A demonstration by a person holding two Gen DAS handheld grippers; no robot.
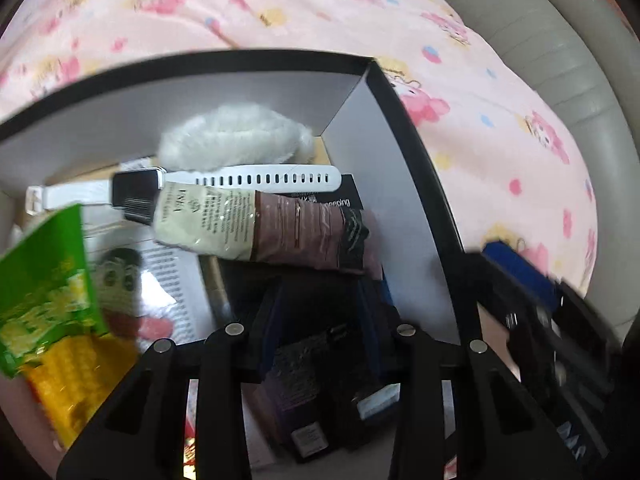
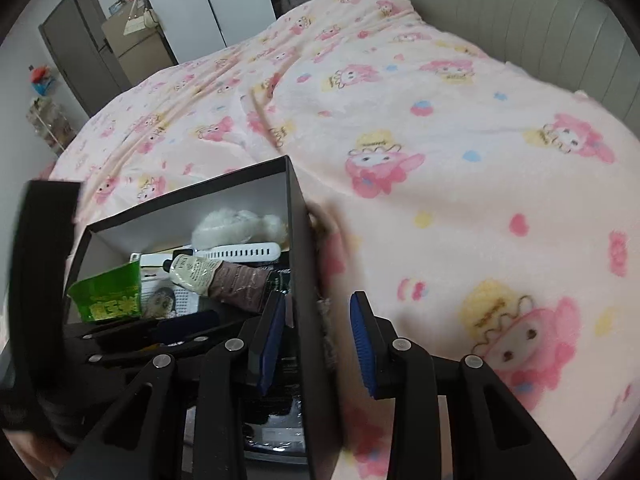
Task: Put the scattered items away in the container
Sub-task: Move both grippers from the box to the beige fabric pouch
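Matt black cardboard box (image 2: 298, 240), fleecy blanket (image 2: 440, 120), glossy snack pkt (image 1: 44, 280)

Black box (image 2: 298, 240) on bed, white inside: white watch (image 1: 256, 178), tube (image 1: 264, 226), green packet (image 1: 48, 280).

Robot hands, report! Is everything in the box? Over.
Left gripper open over box. Right gripper open, straddling box wall. Watch, tube, snack bag inside. No strays seen on blanket.

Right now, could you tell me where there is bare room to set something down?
The pink blanket right of the black box lies bare. Inside the box it is crowded: watch, tube, green packet, white fluff.
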